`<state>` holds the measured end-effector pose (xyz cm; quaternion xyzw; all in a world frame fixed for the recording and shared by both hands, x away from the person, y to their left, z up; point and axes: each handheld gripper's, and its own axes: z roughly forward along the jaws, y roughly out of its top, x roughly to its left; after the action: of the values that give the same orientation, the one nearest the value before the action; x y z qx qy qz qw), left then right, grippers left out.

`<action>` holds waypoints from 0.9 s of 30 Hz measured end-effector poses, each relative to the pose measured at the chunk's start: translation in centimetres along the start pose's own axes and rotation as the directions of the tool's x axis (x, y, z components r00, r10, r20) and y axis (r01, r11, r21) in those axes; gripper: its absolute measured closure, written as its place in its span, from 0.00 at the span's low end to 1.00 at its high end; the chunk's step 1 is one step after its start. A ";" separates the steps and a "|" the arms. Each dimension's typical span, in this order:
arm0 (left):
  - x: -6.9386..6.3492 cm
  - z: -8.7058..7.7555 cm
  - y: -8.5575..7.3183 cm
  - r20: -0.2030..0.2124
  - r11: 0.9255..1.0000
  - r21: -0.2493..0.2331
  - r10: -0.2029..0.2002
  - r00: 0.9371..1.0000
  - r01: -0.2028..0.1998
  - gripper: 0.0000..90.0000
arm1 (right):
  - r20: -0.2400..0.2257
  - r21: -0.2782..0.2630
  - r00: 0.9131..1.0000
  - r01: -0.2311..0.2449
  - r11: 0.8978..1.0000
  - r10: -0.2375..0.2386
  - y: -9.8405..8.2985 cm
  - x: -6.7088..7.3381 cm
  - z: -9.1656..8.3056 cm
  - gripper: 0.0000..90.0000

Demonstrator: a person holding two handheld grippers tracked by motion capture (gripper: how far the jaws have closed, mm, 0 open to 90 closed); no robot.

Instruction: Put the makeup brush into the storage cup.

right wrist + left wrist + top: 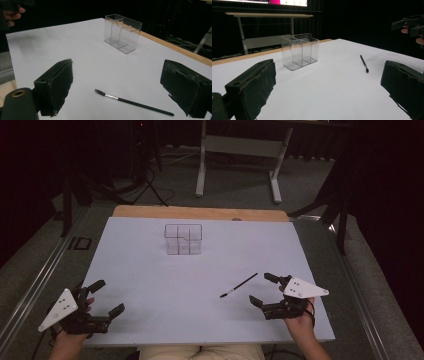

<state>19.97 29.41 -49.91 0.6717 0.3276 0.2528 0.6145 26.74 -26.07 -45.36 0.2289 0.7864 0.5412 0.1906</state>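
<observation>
- No brand, label or readable writing shows on the brush, the clear organiser or either gripper; the bright strip at the top of the left gripper view is too small to read.
- The brush, a thin black wand with a small bristled tip, lies flat on the white counter toward the near right corner; its tip points at the near edge, its handle slants away toward the far right.
- The right gripper sits just beside the brush, near the counter's right edge; its jaws are spread wide with nothing between them, and in the right gripper view the brush lies on the counter between and ahead of them, touching neither.
- The left gripper rests at the near left corner, well apart from the brush; its jaws stand spread and bare too.
- The clear organiser, a see-through box with compartments, stands upright near the middle of the far edge, well apart from the brush and both grippers.
- Open white counter runs between the organiser and the near edge; a strip of wood shows along the far edge.
</observation>
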 end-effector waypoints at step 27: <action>0.0 -0.1 0.1 -0.003 1.000 -0.008 -0.008 1.000 0.008 0.01 | 0.109 -0.052 0.991 -0.077 0.996 0.082 0.6 -0.9 -0.1 0.12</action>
<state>19.90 29.53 -49.80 0.6677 0.3301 0.2527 0.6176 27.54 -26.46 -44.72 0.2852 0.7518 0.5532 0.2177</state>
